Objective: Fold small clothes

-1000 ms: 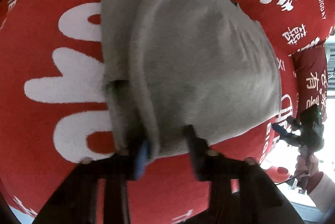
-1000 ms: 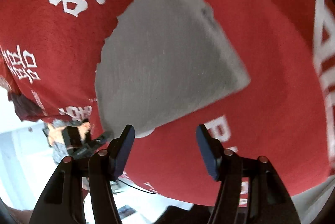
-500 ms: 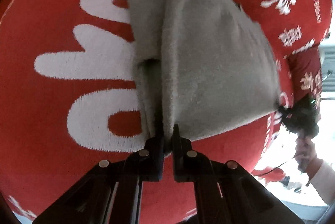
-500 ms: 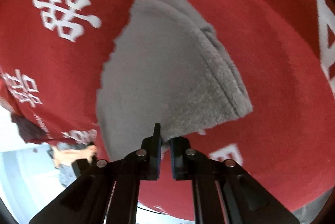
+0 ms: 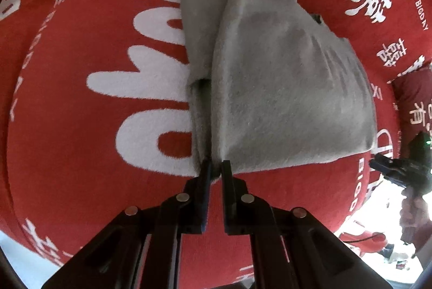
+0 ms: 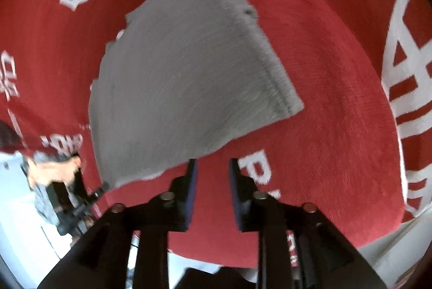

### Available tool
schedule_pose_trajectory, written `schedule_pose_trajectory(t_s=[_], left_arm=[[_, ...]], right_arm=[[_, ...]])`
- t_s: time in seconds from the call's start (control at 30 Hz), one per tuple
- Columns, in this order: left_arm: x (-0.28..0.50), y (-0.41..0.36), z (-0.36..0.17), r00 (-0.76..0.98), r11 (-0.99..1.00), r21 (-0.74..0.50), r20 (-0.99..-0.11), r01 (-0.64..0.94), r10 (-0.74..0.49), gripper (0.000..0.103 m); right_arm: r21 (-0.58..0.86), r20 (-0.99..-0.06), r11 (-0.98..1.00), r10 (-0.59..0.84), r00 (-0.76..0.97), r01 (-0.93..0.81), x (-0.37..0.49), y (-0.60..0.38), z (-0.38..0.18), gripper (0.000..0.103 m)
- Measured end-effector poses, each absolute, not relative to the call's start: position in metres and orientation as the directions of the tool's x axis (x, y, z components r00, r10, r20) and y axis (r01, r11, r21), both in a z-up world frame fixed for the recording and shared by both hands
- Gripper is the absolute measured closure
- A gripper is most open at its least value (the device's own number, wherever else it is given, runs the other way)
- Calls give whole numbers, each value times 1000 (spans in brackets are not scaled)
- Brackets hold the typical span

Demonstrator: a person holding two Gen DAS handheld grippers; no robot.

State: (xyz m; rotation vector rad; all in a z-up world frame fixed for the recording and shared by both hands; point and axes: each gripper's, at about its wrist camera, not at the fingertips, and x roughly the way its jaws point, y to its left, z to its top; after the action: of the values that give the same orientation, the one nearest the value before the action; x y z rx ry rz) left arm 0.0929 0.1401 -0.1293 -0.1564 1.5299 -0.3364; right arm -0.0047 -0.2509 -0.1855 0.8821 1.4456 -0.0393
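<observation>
A folded grey garment (image 5: 283,89) lies on a red cloth with white lettering (image 5: 81,59). My left gripper (image 5: 215,167) is shut on the garment's near corner, where two layers meet at a fold. In the right wrist view the same garment (image 6: 183,83) lies flat with its hem to the right. My right gripper (image 6: 212,167) is open, with the jaws a small way apart, just off the garment's near edge and holding nothing. The right gripper also shows in the left wrist view (image 5: 399,170) at the far right edge.
The red cloth (image 6: 337,73) covers a round surface whose edge drops off near both grippers. A red cushion with white characters (image 5: 415,100) lies at the right. A person's hand (image 6: 54,170) holds the other gripper at the left edge.
My left gripper closed on the garment corner and stays shut. My right gripper closed on the near edge half a second ago, then opened and let go; the garment lies flatter.
</observation>
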Motion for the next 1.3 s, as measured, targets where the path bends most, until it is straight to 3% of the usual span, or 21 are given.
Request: schedule_pose_trajectory(t_s=[0.1, 0.13, 0.17, 0.2, 0.23, 0.6, 1.03, 1.3], left_arm=[[88, 147, -129, 6, 950, -301, -953, 79, -302, 93], [86, 151, -128, 8, 953, -295, -955, 70, -296, 68], [84, 156, -128, 12, 958, -279, -960, 60, -280, 23], [81, 160, -125, 35, 971, -237, -971, 44, -238, 8], [78, 163, -122, 60, 975, -216, -974, 43, -218, 4], [59, 182, -138, 14, 986, -166, -986, -27, -166, 4], [37, 197, -151, 17, 986, -139, -990, -89, -138, 4], [21, 218, -148, 22, 980, -147, -989, -133, -146, 4]], right_arm=[[482, -870, 741, 468, 154, 468, 2, -232, -175, 64], [478, -873, 757, 465, 146, 445, 6, -224, -172, 64], [480, -873, 772, 467, 140, 417, 10, -214, -169, 64], [486, -870, 783, 474, 132, 388, 15, -203, -166, 64], [494, -866, 787, 485, 126, 369, 19, -196, -165, 64], [527, -850, 848, 527, 9, 55, 74, -68, -161, 64], [571, -821, 819, 569, -44, -65, 110, 19, -178, 67], [601, -798, 795, 591, -119, -79, 136, 78, -220, 70]])
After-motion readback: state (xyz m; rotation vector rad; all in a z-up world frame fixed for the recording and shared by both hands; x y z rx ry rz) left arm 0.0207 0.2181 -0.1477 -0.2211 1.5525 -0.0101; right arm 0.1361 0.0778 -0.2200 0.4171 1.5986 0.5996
